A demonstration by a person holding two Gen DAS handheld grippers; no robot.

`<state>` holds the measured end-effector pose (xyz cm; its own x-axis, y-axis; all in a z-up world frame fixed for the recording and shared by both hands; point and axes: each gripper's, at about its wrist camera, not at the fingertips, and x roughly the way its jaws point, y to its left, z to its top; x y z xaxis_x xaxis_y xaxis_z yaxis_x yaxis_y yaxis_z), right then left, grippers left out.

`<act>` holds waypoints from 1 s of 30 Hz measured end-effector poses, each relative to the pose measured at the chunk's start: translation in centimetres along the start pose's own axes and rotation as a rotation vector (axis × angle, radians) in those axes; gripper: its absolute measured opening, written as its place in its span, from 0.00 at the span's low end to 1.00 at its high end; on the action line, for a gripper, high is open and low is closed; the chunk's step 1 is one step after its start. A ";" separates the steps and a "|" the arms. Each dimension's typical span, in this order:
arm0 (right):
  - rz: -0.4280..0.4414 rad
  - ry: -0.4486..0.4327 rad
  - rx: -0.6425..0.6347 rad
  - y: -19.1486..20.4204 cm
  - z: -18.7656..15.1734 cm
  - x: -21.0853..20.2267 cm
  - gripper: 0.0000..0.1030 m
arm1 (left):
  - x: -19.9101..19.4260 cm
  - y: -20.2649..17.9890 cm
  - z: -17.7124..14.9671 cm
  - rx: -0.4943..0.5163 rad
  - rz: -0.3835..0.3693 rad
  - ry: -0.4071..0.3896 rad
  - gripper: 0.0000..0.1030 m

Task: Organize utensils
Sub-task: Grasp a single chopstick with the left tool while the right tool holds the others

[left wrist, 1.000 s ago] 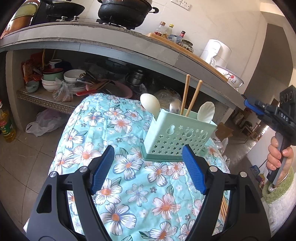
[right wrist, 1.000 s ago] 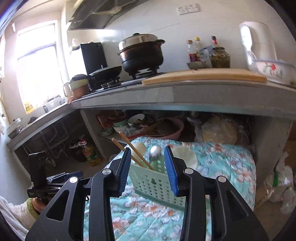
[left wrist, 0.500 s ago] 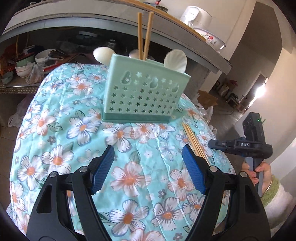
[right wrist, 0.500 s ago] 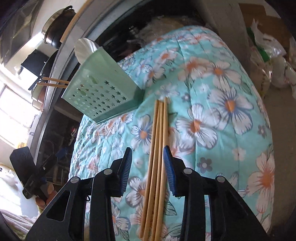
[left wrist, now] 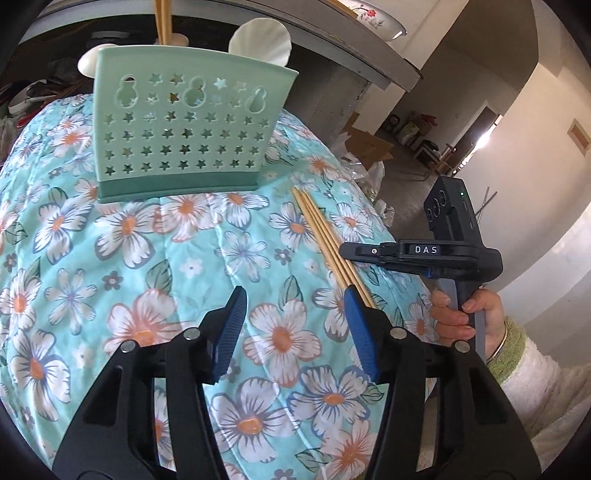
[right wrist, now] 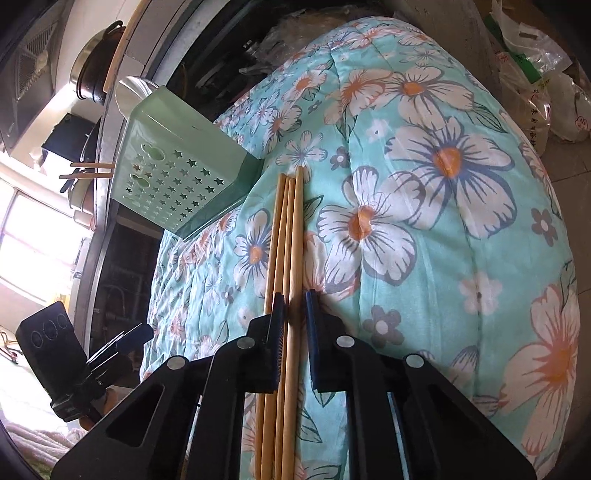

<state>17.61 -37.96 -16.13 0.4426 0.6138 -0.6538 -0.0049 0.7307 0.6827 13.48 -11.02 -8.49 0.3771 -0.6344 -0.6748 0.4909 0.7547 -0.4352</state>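
A mint-green utensil holder [left wrist: 184,129] with star-shaped cutouts stands upright toward the far edge of a surface covered by a turquoise floral cloth [left wrist: 122,266], and two chopsticks [left wrist: 162,18] and pale spoon bowls [left wrist: 260,40] rise out of its top. A bundle of loose wooden chopsticks [right wrist: 286,251] lies flat on the cloth just beside the holder's right end, its tips near the holder's base and its length running back toward the near right edge of the cloth. The right gripper [right wrist: 293,306] points down at a slant along this bundle, its jaws closing with the sticks between them; the left pad sits against the bundle while a thin gap shows at the right pad, so the pinch is not complete. In the left wrist view the same tool is seen from the side, low over the right edge of the cloth, with the person's right hand [left wrist: 458,314] wrapped around its handle and a white fuzzy sleeve with a green cuff [left wrist: 517,369] behind it. The left gripper [left wrist: 293,306] hovers above the middle of the cloth, tilted downward toward the holder, its blue pads spread with only fabric between them while the jaws are closing; its right finger overlaps the near end of the chopstick bundle in view.
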 end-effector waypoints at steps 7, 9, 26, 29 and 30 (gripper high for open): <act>0.019 -0.001 -0.019 0.0 0.0 0.2 0.09 | 3.3 -1.1 1.1 -0.023 -0.065 0.078 0.36; 0.026 -0.007 -0.019 -0.1 -0.1 0.2 0.07 | 4.3 -1.5 1.3 -0.030 -0.081 0.098 0.36; 0.111 -0.063 0.064 -2.1 -1.4 -1.8 0.07 | 12.7 -2.3 3.5 -0.083 -0.052 0.203 0.31; 0.115 -0.066 0.069 -2.1 -1.5 -1.7 0.07 | 13.9 -1.6 3.8 -0.116 -0.044 0.218 0.24; 0.117 -0.067 0.070 -2.2 -1.5 -1.7 0.07 | 14.0 -1.4 3.9 -0.129 -0.051 0.217 0.24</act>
<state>15.53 -40.16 -16.97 0.5015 0.6706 -0.5466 0.0013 0.6312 0.7756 21.13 -21.64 -15.02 0.1703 -0.6317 -0.7563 0.3949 0.7469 -0.5350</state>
